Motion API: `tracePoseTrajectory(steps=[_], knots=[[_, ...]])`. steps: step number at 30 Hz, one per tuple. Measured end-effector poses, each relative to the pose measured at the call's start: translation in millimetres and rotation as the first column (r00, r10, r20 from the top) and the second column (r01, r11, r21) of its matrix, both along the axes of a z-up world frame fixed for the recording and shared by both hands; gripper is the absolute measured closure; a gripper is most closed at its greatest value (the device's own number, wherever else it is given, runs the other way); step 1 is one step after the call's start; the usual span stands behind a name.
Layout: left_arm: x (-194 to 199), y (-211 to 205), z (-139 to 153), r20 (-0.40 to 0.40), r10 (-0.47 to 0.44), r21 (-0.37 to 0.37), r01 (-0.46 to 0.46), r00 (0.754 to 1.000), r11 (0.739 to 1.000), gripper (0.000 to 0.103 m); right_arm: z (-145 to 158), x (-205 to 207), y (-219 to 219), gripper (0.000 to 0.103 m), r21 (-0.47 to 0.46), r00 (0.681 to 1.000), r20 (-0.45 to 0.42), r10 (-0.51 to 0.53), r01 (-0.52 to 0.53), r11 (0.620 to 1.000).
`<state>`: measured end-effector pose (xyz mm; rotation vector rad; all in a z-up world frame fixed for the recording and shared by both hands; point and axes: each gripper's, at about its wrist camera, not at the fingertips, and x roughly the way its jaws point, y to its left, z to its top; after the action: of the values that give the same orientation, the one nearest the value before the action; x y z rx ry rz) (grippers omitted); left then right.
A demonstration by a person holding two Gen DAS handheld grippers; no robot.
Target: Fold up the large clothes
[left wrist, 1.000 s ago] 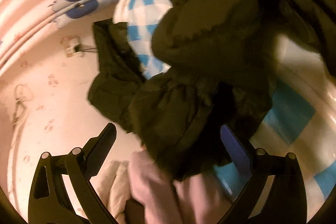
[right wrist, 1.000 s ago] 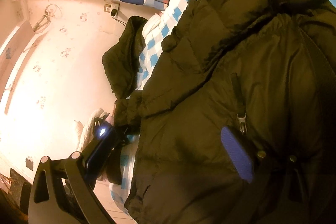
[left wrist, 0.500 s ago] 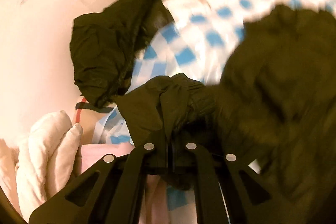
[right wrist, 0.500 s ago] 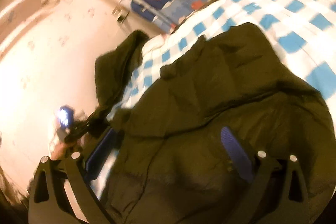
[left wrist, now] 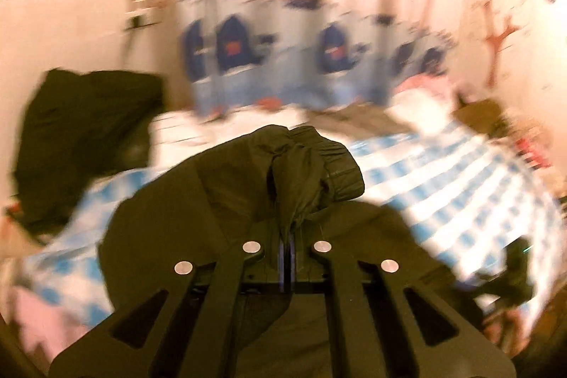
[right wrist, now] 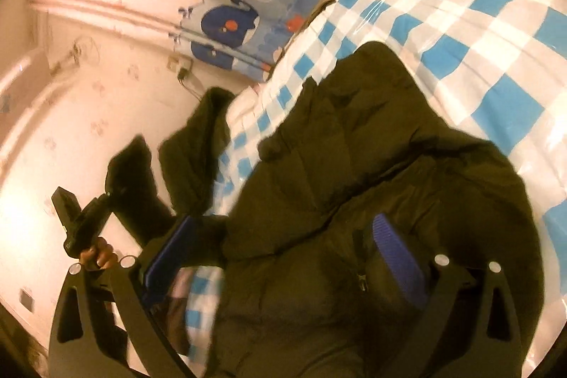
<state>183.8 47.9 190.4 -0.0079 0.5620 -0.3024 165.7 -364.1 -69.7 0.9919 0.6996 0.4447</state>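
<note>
Dark jacket on a checked bed, seen from both wrists.
Left wrist view: the left hand-held gripper [left wrist: 287,238] was clamped together on a bunched cuff [left wrist: 312,165] of the dark jacket [left wrist: 184,218], lifted above the blue-and-white checked bed [left wrist: 443,172]; a whale-print curtain [left wrist: 276,66] hung far behind. Right wrist view: the right hand-held gripper [right wrist: 283,247] stood apart over the jacket's body [right wrist: 354,201], which lay on the bed [right wrist: 478,23]; a hand [right wrist: 97,255] showed at near left.
</note>
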Motion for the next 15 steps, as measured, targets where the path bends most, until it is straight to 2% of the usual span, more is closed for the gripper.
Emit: tracePoseTrajectory(steps=[2, 6, 9, 12, 15], knots=[[2, -39, -3, 0.002, -0.066, -0.048, 0.066, 0.998, 0.997, 0.102, 0, -2, -13, 0.007, 0.049, 1.000, -0.003, -0.027, 0.028, 0.998], [19, -106, -35, -0.031, -0.166, -0.124, 0.161, 0.986, 0.979, 0.102, -9, -4, -33, 0.007, 0.154, 0.997, -0.044, -0.060, 0.066, 0.986], [36, -155, -89, -0.109, -0.215, -0.190, 0.192, 0.970, 0.963, 0.102, -21, -4, -44, 0.007, 0.229, 0.993, -0.087, -0.079, 0.097, 0.969], [53, -183, -139, -0.176, -0.240, -0.220, 0.199, 0.955, 0.955, 0.102, -30, -4, -51, 0.007, 0.283, 0.990, -0.116, -0.085, 0.115, 0.952], [63, -217, -195, -0.260, -0.245, -0.185, 0.201, 0.934, 0.962, 0.102, -30, -5, -53, 0.007, 0.292, 0.989, -0.118, -0.087, 0.119, 0.949]])
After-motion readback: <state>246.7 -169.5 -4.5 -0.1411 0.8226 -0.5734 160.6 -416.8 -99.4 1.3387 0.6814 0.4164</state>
